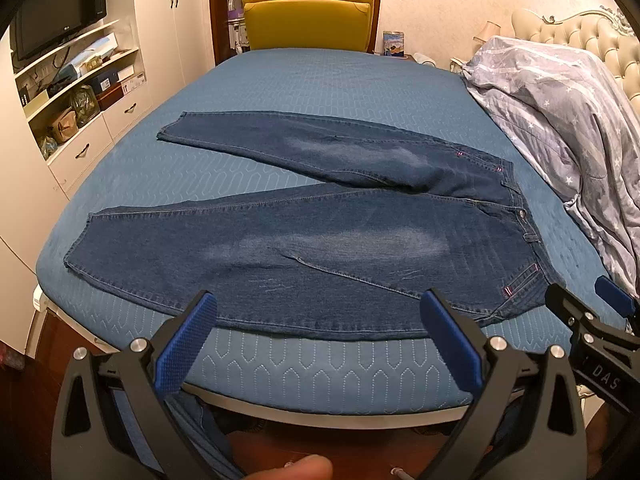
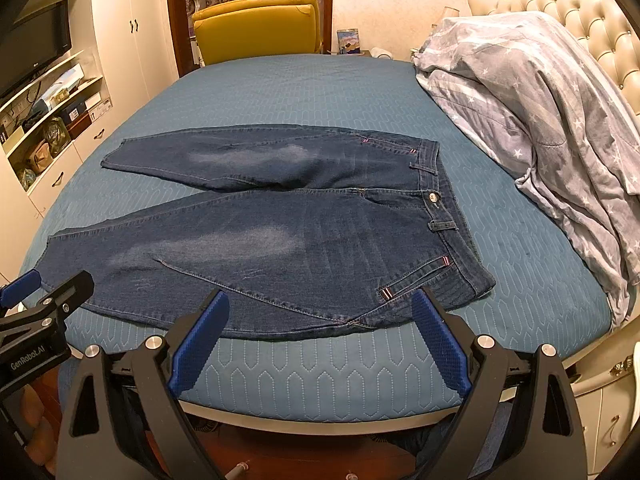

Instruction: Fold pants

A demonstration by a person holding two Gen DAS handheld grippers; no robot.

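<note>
Dark blue jeans [image 1: 320,240] lie flat and spread on the blue bedspread [image 1: 320,84], waistband to the right, two legs fanning out to the left. They also show in the right wrist view [image 2: 288,240]. My left gripper [image 1: 320,312] is open and empty, hovering over the near edge of the near leg. My right gripper [image 2: 320,312] is open and empty, above the near edge by the hip pocket. The right gripper shows at the right edge of the left wrist view [image 1: 592,304], and the left gripper at the left edge of the right wrist view [image 2: 44,288].
A grey star-patterned duvet [image 2: 540,120] is heaped on the right side of the bed by the tufted headboard [image 2: 580,12]. A yellow chair [image 1: 308,20] stands beyond the far edge. Shelves and cabinets [image 1: 80,92] line the left wall. The bed's near edge [image 1: 320,368] is just below the grippers.
</note>
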